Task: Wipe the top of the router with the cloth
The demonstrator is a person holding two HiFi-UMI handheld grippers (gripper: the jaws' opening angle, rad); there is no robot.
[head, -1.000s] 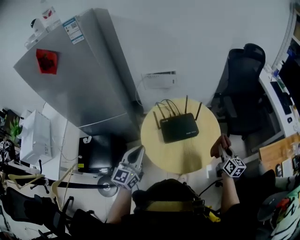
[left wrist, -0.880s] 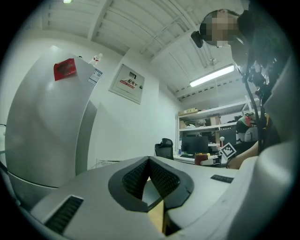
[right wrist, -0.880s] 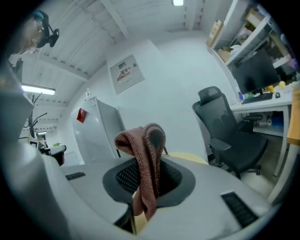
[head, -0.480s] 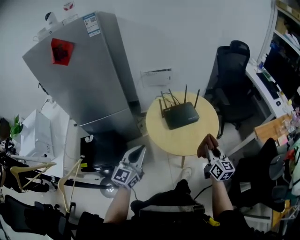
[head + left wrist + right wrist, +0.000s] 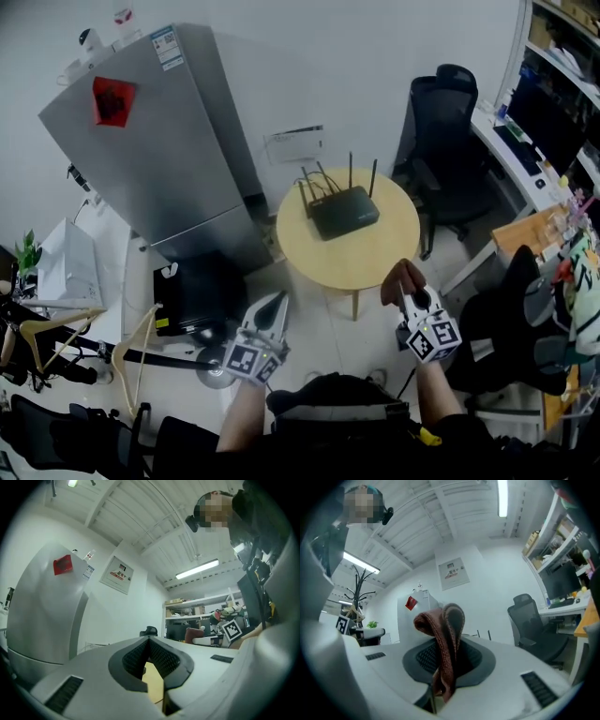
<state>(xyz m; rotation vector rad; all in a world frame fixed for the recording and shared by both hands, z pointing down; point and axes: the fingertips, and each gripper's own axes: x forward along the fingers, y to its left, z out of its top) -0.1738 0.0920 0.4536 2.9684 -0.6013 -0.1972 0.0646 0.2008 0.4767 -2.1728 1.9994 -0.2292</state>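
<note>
You saw a reddish-brown cloth (image 5: 445,639), a black router (image 5: 345,212) on a pale yellow table (image 5: 375,262), a silver fridge (image 5: 159,150) bearing a red sticker (image 5: 111,101), and a black office chair (image 5: 441,159).

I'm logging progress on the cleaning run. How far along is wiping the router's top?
Done: the cloth is clamped in the right tongs. In hand: those tongs hang by the round table's near edge, apart from the router; the left tongs are shut and empty. Left: the whole wipe, since nothing touches the router's top.
</note>
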